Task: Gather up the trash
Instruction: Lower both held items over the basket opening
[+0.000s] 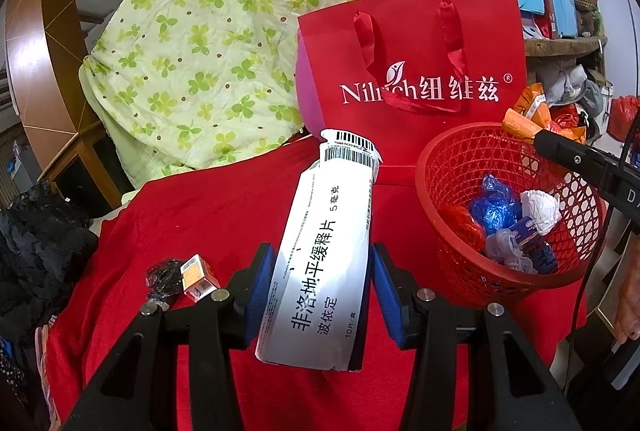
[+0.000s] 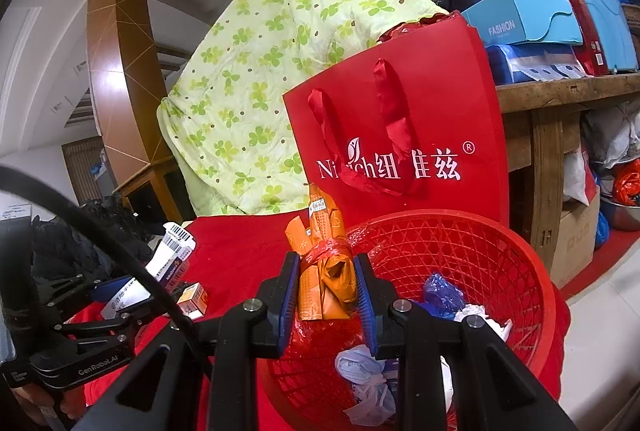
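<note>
My left gripper (image 1: 322, 291) is shut on a white medicine box (image 1: 324, 243) with black Chinese print, held above the red cloth (image 1: 208, 199), left of the red basket (image 1: 452, 159). My right gripper (image 2: 326, 295) is shut on an orange wrapper bundle (image 2: 326, 263) tied with red plastic, held over the near rim of the red basket (image 2: 500, 251). The basket holds crumpled blue, white and red trash. The bundle also shows in the left wrist view (image 1: 520, 125). A small orange box (image 1: 196, 277) and a black crumpled wrapper (image 1: 162, 277) lie on the cloth at the left.
A red Nilrich paper bag (image 1: 420, 71) stands behind the basket. A green clover quilt (image 1: 208, 43) is piled at the back left. Black clothing (image 1: 36, 243) lies at the left edge. A wooden shelf (image 2: 560, 91) with boxes is at the right.
</note>
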`<state>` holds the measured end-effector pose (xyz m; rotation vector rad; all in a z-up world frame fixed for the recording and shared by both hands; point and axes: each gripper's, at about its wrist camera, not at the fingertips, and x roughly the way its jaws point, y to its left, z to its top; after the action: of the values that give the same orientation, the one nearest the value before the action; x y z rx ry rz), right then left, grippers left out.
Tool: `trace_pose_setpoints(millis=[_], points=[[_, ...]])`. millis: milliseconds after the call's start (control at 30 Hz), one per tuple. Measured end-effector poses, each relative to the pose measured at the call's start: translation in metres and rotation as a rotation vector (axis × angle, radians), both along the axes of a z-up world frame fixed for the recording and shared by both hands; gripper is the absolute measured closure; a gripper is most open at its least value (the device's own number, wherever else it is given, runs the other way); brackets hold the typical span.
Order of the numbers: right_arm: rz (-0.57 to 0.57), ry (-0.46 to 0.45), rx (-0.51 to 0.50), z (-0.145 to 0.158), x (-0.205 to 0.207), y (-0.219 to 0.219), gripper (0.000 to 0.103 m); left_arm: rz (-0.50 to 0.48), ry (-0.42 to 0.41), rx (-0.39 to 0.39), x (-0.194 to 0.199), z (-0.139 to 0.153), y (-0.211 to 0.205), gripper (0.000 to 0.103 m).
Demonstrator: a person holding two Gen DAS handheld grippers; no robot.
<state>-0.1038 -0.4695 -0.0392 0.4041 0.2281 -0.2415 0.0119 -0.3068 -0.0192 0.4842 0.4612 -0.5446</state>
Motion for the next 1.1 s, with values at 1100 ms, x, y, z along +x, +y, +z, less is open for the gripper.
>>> trace_pose_setpoints(millis=[1100], points=[[-0.042, -0.011, 0.038, -0.003, -0.018, -0.020, 0.074, -0.064, 0.036, 0.028, -0.008, -0.014, -0.025, 0.053]])
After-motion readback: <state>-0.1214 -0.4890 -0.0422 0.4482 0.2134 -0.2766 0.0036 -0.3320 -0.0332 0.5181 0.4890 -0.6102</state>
